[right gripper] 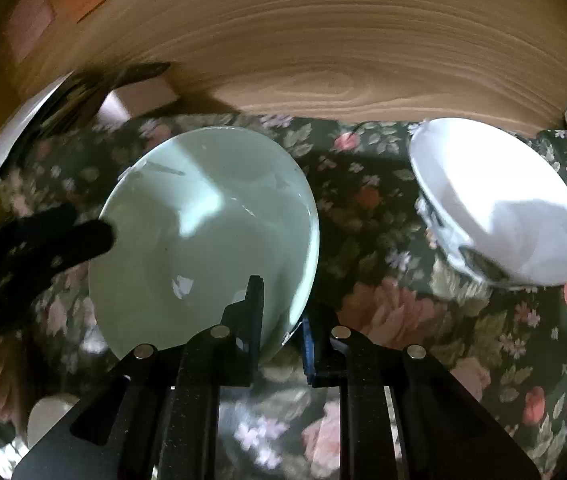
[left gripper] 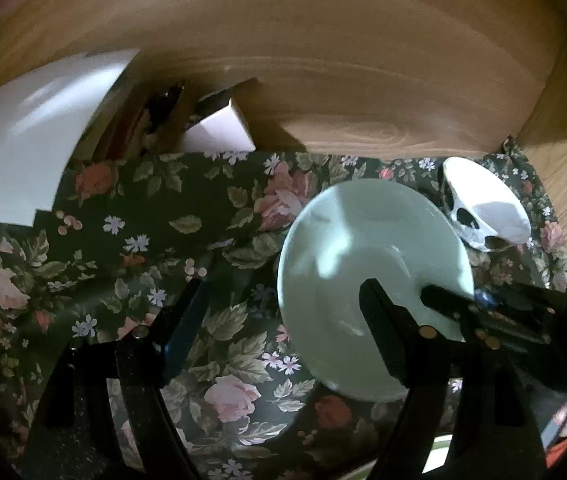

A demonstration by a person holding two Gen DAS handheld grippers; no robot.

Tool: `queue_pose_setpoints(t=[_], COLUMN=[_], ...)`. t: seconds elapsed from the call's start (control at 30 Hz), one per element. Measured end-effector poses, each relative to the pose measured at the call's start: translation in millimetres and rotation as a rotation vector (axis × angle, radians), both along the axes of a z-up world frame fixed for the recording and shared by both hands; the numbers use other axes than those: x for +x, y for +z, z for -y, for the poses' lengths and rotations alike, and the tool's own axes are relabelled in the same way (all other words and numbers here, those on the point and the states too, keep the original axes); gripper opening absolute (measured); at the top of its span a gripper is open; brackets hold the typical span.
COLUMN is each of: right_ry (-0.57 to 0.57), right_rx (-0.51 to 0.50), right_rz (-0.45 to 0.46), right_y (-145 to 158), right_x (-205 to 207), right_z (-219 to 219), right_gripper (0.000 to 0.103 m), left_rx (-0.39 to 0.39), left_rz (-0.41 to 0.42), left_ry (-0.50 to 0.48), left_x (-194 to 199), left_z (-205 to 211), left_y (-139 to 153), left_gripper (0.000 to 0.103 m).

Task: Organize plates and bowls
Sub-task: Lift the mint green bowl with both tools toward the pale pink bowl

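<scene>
A pale green bowl (right gripper: 203,232) rests tilted on the floral cloth (right gripper: 383,312). My right gripper (right gripper: 283,320) is shut on its near rim, one finger inside the bowl and the other outside. In the left wrist view the same green bowl (left gripper: 363,248) lies right of centre, and the right gripper (left gripper: 463,304) reaches its rim from the right. My left gripper (left gripper: 283,296) stands open above the cloth; one finger hangs over the bowl and the other over the cloth, holding nothing. A white bowl (right gripper: 495,200) with a dark pattern outside sits further right, also visible as the white bowl (left gripper: 483,208).
A wooden wall (left gripper: 323,60) closes the back, and a wooden side panel (left gripper: 563,140) the right. A large white sheet-like object (left gripper: 23,152) and a small white box (left gripper: 219,132) stand at the back left. The floral cloth (left gripper: 143,240) covers the surface.
</scene>
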State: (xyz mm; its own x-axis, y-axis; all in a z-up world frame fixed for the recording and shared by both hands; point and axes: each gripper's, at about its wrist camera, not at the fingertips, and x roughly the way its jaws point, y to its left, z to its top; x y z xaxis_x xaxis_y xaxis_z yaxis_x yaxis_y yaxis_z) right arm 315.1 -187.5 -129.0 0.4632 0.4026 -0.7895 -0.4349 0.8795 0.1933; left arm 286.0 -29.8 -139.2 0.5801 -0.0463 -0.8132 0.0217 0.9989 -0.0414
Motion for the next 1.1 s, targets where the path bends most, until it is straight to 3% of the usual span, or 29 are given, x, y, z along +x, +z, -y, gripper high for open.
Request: queue_pose_setpoints(t=[0.23, 0.37, 0.57, 0.73, 1.1], right_ry=[0.015, 0.013, 0.006, 0.004, -0.027], right_rx=[-0.003, 0.019, 0.042, 0.066, 0.079], right_rz=[-0.011, -0.025, -0.009, -0.002, 0.024], right_y=[-2.1, -2.1, -3.2, -1.7, 9.9], right_x=[-9.0, 2.4, -5.4, -9.2, -21.7], right_z=[5.5, -0.6, 5.4, 12.1, 21.0], right_gripper=[0.015, 0.022, 0.023, 0.021, 0.018], left_rx=[-0.006, -0.022, -0.026, -0.039, 0.011], left_rz=[-0.081, -0.144, -0.191, -0.228, -0.166], left_ry=[0.006, 0.003, -0.024, -0.048, -0.079], left_x=[8.6, 14.2, 15.6, 17.3, 6.7], left_z=[0.3, -0.2, 6.0, 13.3, 27.5], left_y=[-13.3, -24.0, -34.3, -44.4, -35.2], left_gripper=[0.067, 0.058, 0.039, 0.016, 0.014])
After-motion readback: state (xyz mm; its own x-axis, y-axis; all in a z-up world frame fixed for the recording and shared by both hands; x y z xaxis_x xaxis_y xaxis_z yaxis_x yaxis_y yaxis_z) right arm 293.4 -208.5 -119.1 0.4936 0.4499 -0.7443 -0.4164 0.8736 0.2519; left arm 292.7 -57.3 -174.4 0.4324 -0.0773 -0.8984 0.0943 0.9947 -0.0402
